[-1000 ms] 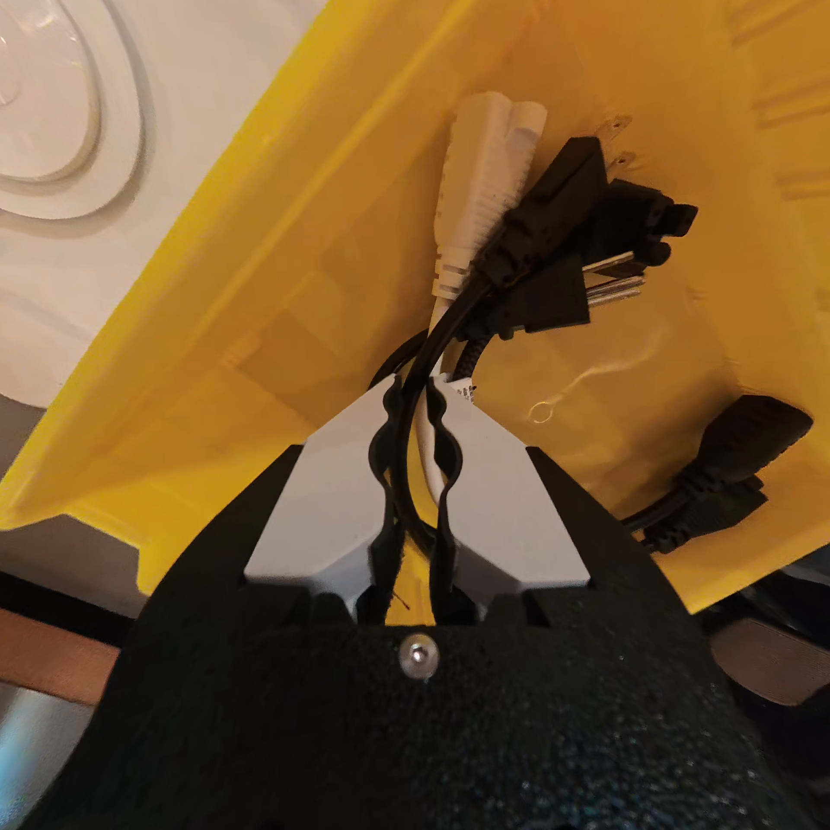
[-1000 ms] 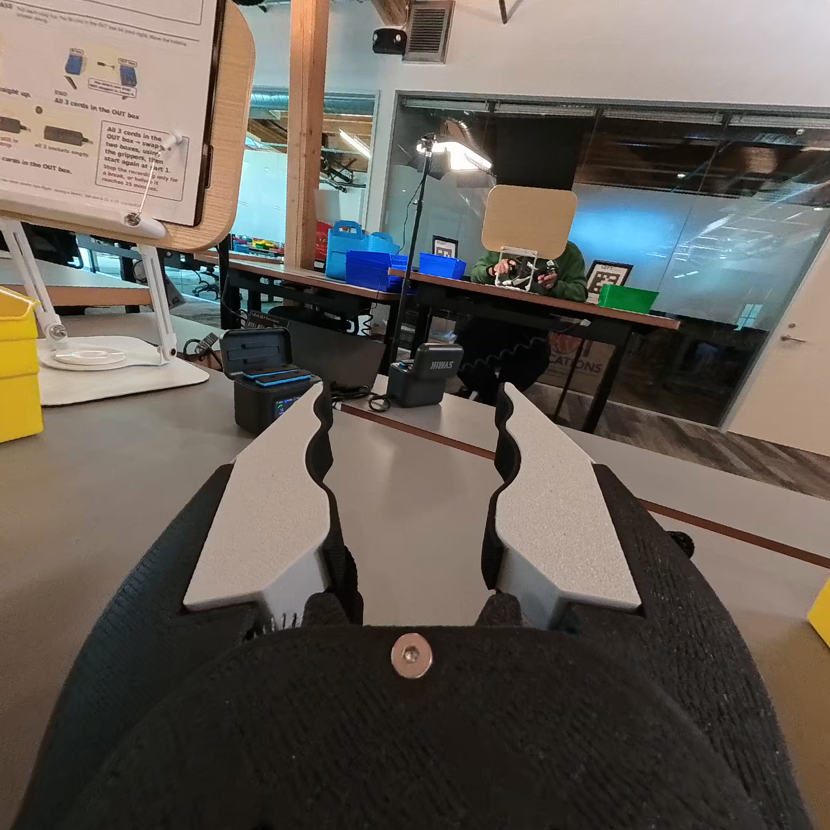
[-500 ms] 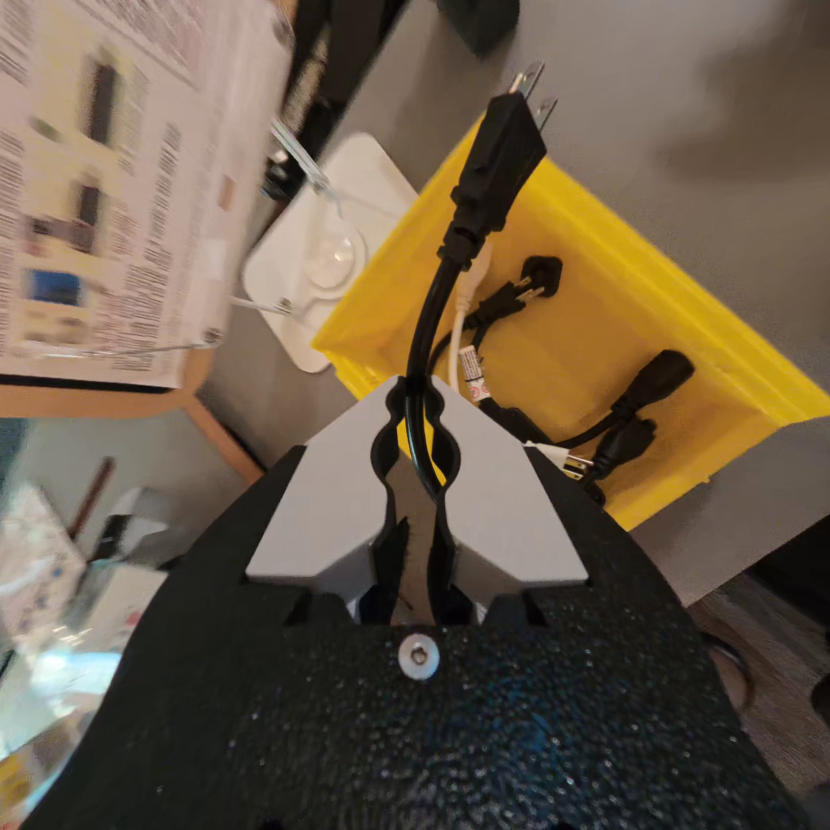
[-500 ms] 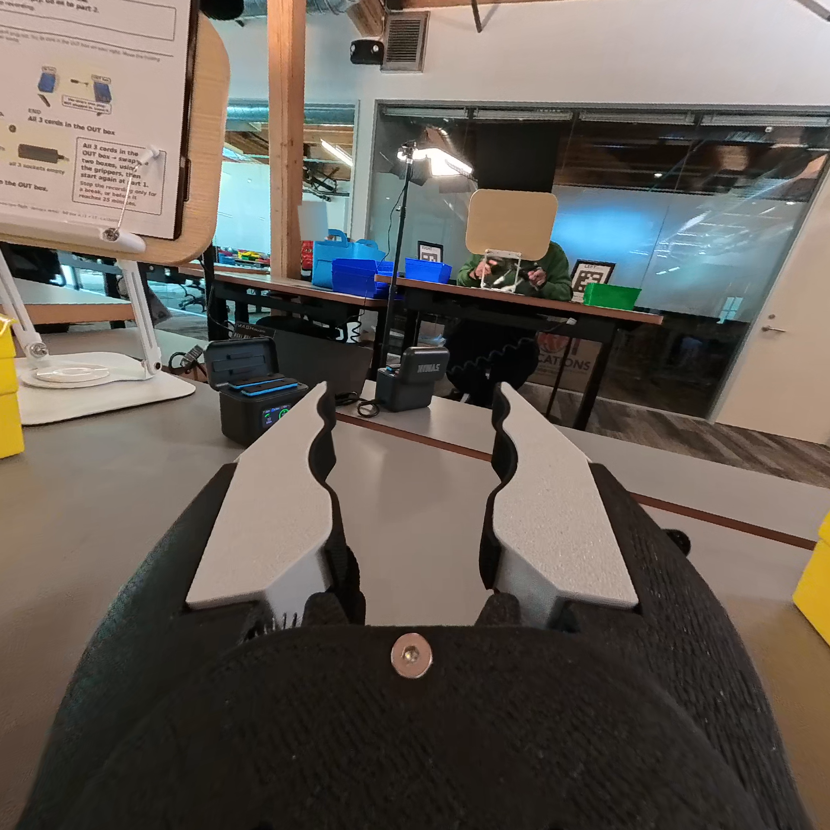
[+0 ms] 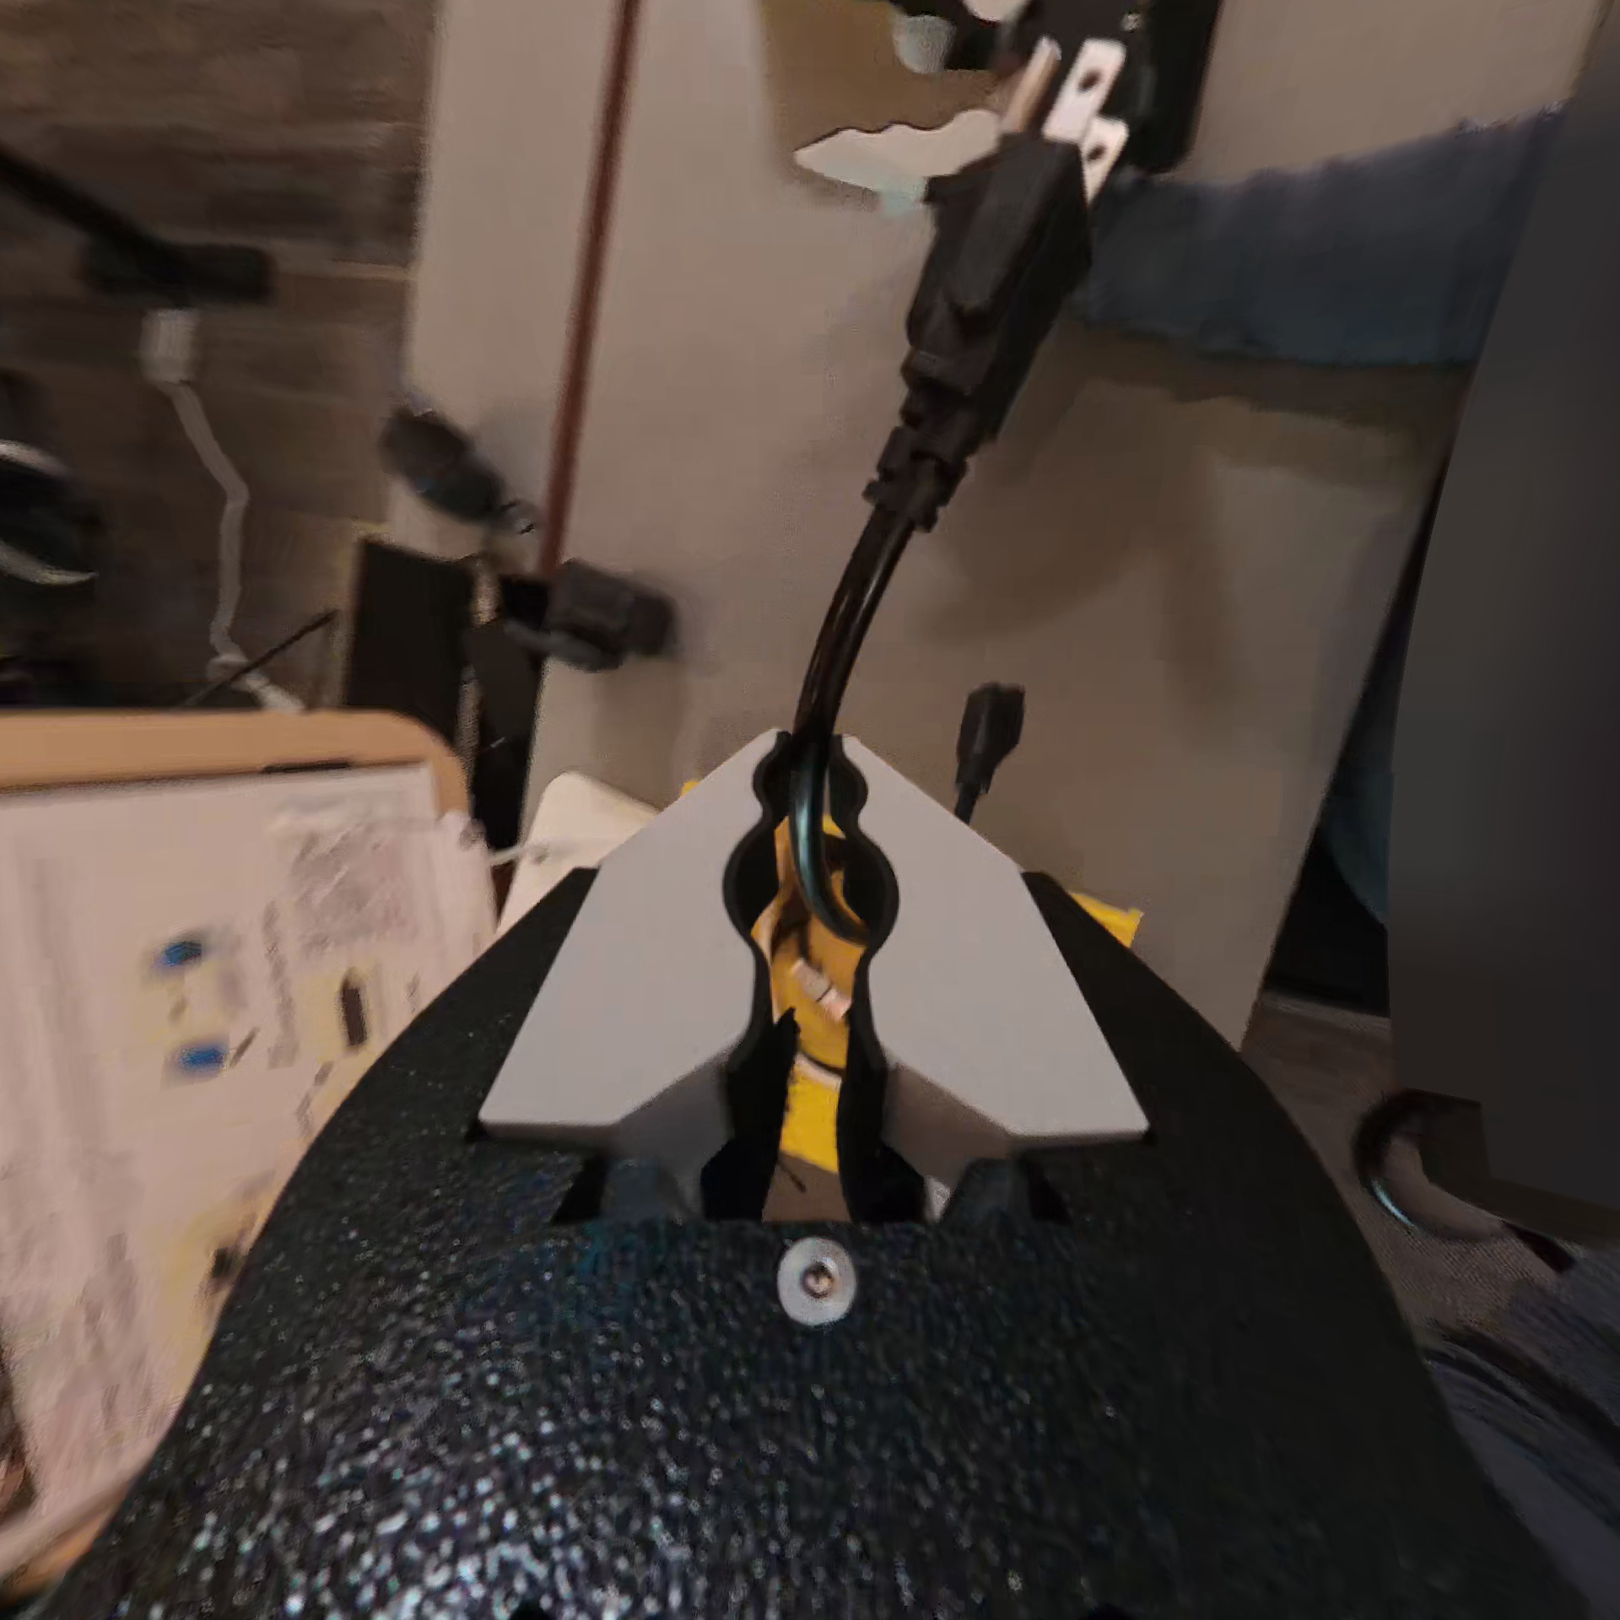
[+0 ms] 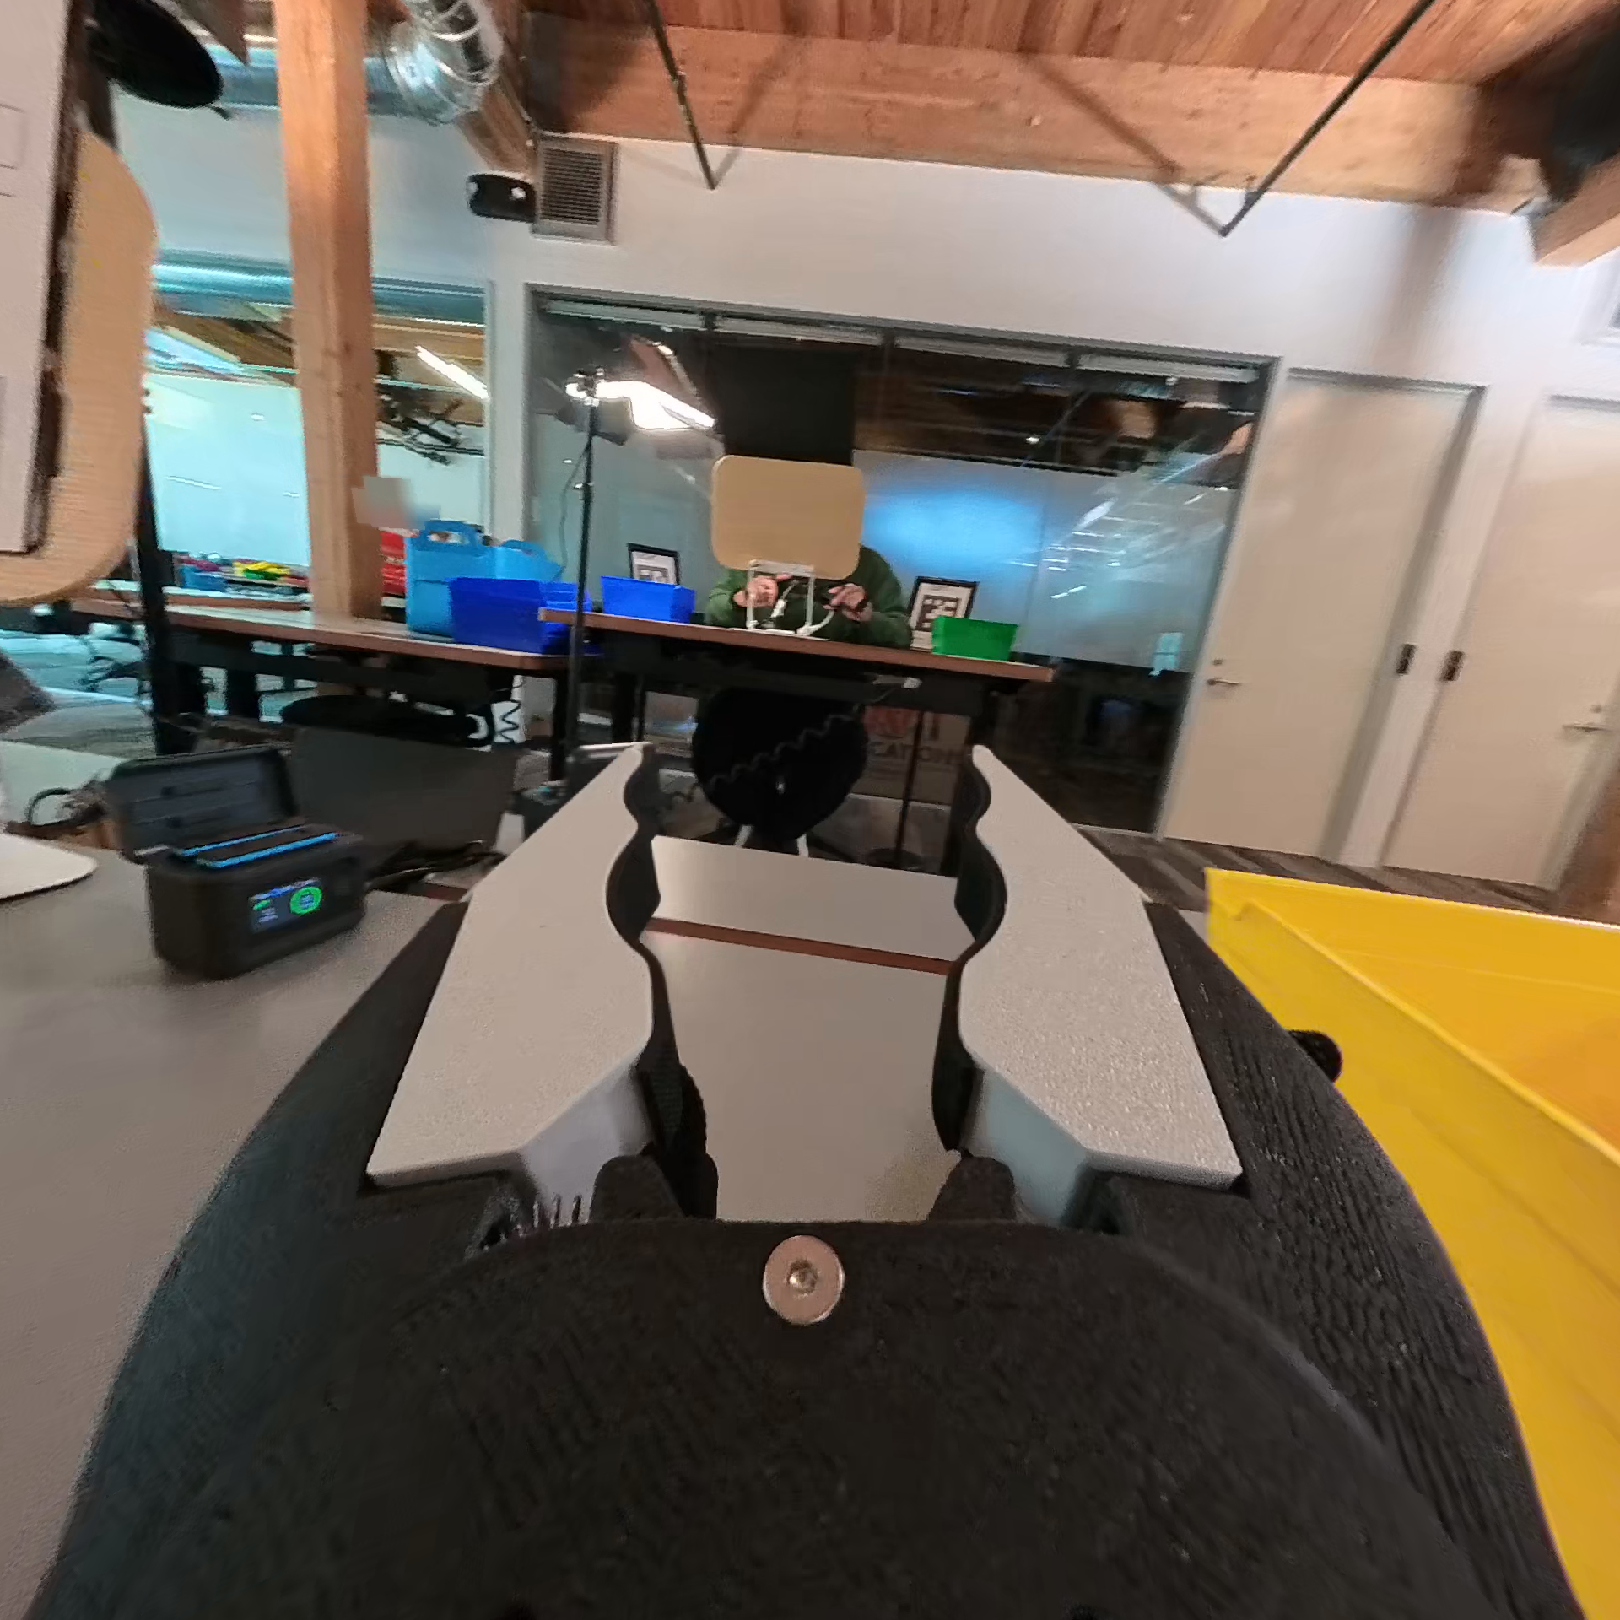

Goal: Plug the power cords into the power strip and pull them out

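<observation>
Left tongs [image 5: 811,754] pinch a black cord [image 5: 841,640] above the yellow bin [image 5: 1100,920].

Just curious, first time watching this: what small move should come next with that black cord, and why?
Probably bring the left gripper, shut on the black power cord, toward the open, empty right gripper, so it can take the black three-prong plug, which hangs loose. No power strip is in view.

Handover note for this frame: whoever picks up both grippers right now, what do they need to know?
Left gripper: shut on the black power cord, pinching the cable below its black three-prong plug, which is held up in the air with bare prongs.
Right gripper: open and empty above the grey table, beside a yellow plastic bin.
Done: one cord is picked up.
Left: no power strip in view; plugging in and pulling out all remain.
</observation>
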{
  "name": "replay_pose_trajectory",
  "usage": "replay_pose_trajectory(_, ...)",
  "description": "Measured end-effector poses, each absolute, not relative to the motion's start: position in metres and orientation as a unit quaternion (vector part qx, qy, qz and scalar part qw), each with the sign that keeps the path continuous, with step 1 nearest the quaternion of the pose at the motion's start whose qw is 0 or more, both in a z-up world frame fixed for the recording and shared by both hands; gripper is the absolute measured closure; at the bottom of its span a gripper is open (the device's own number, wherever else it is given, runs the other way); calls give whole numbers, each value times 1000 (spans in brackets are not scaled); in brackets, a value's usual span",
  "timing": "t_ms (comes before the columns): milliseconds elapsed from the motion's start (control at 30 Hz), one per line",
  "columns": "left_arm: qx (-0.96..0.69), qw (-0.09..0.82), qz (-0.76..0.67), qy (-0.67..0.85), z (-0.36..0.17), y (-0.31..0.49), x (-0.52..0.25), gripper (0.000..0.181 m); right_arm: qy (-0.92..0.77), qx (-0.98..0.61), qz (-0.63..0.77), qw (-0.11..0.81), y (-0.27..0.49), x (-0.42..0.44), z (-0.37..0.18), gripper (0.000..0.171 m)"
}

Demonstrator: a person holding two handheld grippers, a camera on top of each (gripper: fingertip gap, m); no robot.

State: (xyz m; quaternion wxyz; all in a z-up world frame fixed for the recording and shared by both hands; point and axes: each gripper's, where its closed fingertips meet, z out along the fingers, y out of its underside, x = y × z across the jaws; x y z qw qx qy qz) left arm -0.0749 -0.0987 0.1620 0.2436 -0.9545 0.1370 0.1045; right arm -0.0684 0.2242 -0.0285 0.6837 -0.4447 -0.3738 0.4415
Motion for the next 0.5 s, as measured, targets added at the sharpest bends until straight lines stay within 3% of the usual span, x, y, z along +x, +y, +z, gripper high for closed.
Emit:
replay_pose_trajectory(267,-958,233,-112,125,34,30,-91,176,-359,-442,380,729,258,-43,-21,105)
replay_pose_trajectory(500,-981,185,-58,24,-120,90,-158,175,-363,-439,376,731,260,-46,-20,106)
